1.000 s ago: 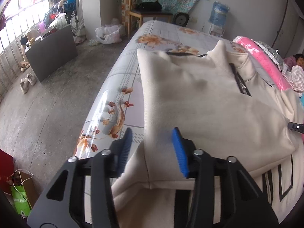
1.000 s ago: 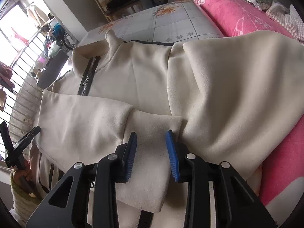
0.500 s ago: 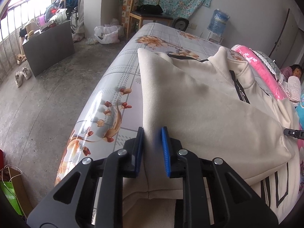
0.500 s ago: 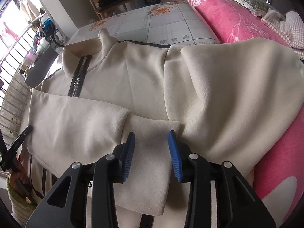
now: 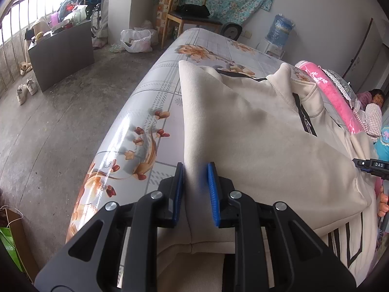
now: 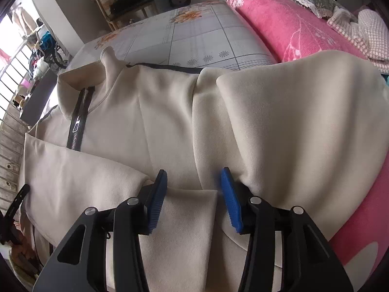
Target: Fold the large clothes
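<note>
Cream fleece: a large zip-neck jacket (image 5: pixel 255 146) lies spread on the bed (image 5: pixel 150 102), collar toward the far end, hem toward the camera.
Left tool (image 5: pixel 195 192): blue pads closed on a raised ridge of the jacket's left edge, cloth pinched between them and lifted off the bed's glossy floral cover.
Right tool (image 6: pixel 194 199): jaws standing apart, straddling a folded sleeve cuff (image 6: pixel 184 219); neither pad appears to press the cloth.
Long axis: the jacket runs away from both tools, zipper (image 6: pixel 77 121) marking the centre line from collar downward.
Bearing: the gripped edge lies on the left side of the garment; the zipper and body lie to its right, so a fold would likely carry the edge rightward, across the axis.
Nearer tool: the left one already has the cloth; the right one sits over the opposite half, beside the pink blanket (image 6: pixel 291 29).
Sleeves: both seem folded inward over the chest.
Judgement: side-to-centre fold in hand, lengthwise fold not yet made.
Risk: soft fleece may sag and drag the sleeve askew.
</note>
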`<state>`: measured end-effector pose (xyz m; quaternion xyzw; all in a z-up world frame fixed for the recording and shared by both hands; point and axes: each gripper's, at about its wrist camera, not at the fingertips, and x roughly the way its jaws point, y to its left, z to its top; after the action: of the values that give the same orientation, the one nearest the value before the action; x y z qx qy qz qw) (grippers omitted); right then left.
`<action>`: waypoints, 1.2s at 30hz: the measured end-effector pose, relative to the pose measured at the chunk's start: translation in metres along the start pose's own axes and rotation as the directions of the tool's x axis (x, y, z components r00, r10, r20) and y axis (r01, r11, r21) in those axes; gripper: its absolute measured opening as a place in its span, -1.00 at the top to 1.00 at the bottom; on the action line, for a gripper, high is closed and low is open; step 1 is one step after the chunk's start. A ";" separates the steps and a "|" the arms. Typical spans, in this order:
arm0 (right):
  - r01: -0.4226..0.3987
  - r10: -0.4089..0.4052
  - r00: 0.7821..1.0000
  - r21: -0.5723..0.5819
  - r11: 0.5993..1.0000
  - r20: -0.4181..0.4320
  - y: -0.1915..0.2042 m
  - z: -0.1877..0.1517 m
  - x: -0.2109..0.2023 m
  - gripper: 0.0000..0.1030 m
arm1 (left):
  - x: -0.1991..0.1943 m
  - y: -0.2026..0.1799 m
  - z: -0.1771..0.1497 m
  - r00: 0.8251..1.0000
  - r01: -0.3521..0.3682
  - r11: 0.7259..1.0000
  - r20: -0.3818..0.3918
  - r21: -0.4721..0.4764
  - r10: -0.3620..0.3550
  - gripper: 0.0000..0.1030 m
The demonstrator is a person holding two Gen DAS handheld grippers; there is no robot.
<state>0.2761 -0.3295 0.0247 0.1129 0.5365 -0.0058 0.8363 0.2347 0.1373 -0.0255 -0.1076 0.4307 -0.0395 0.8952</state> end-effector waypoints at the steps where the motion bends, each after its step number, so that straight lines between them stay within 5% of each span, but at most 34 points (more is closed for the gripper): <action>1: -0.007 0.007 1.000 0.002 1.000 -0.003 -0.001 0.000 -0.001 0.09 | 0.000 0.000 0.000 1.000 0.002 1.000 -0.006 -0.003 -0.002 0.61; 6: -0.027 0.026 0.998 -0.024 0.999 -0.052 0.005 -0.007 -0.010 0.11 | -0.002 0.001 0.000 1.000 -0.001 1.000 -0.020 -0.002 0.001 0.60; 8: 0.013 -0.016 0.999 -0.066 0.998 -0.041 0.009 -0.012 -0.012 0.62 | -0.002 -0.002 -0.001 1.000 -0.015 1.000 -0.017 0.014 0.016 0.60; 10: 0.044 -0.046 0.999 -0.110 0.993 -0.012 0.013 -0.014 -0.016 0.84 | -0.001 -0.006 -0.002 1.000 -0.030 0.999 -0.007 0.032 0.030 0.65; 14: 0.028 -0.011 0.995 -0.184 0.983 0.095 0.034 -0.004 -0.043 0.85 | -0.004 -0.014 -0.003 0.998 -0.065 0.995 0.015 0.074 0.064 0.76; 18: -0.011 0.075 0.961 -0.233 0.972 0.268 0.057 0.027 -0.096 0.86 | -0.018 -0.013 0.002 0.997 -0.060 0.997 0.052 0.047 0.058 0.77; 21: 0.002 0.081 0.936 -0.236 0.972 0.342 0.056 0.043 -0.109 0.85 | -0.021 -0.012 0.004 0.989 -0.125 0.991 0.088 0.043 0.121 0.93; 23: 0.000 0.064 0.949 -0.203 0.979 0.308 0.044 0.050 -0.091 0.85 | -0.017 -0.005 0.005 0.990 -0.124 0.992 0.068 0.020 0.122 0.93; 25: -0.027 0.057 0.982 -0.162 0.986 0.182 0.028 0.053 -0.049 0.85 | -0.009 0.003 0.004 0.995 -0.097 0.995 0.022 -0.018 0.097 0.93; 28: -0.009 0.020 0.996 -0.121 0.993 0.092 0.010 0.046 -0.006 0.81 | -0.006 0.007 0.000 0.995 -0.095 0.995 0.004 -0.023 0.095 0.93; 32: -0.026 0.044 0.984 -0.105 0.994 0.173 0.004 0.039 -0.021 0.71 | -0.029 0.006 0.000 0.997 -0.034 0.999 0.068 0.000 0.034 0.93; 36: -0.024 0.081 0.970 -0.239 0.971 0.230 0.029 0.023 -0.049 0.70 | -0.050 -0.017 -0.004 0.994 0.067 0.991 0.083 0.116 -0.077 0.92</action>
<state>0.2795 -0.3108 0.0832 0.0259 0.4260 0.0665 0.9019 0.2004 0.1286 0.0139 -0.0740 0.3840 -0.0913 0.9158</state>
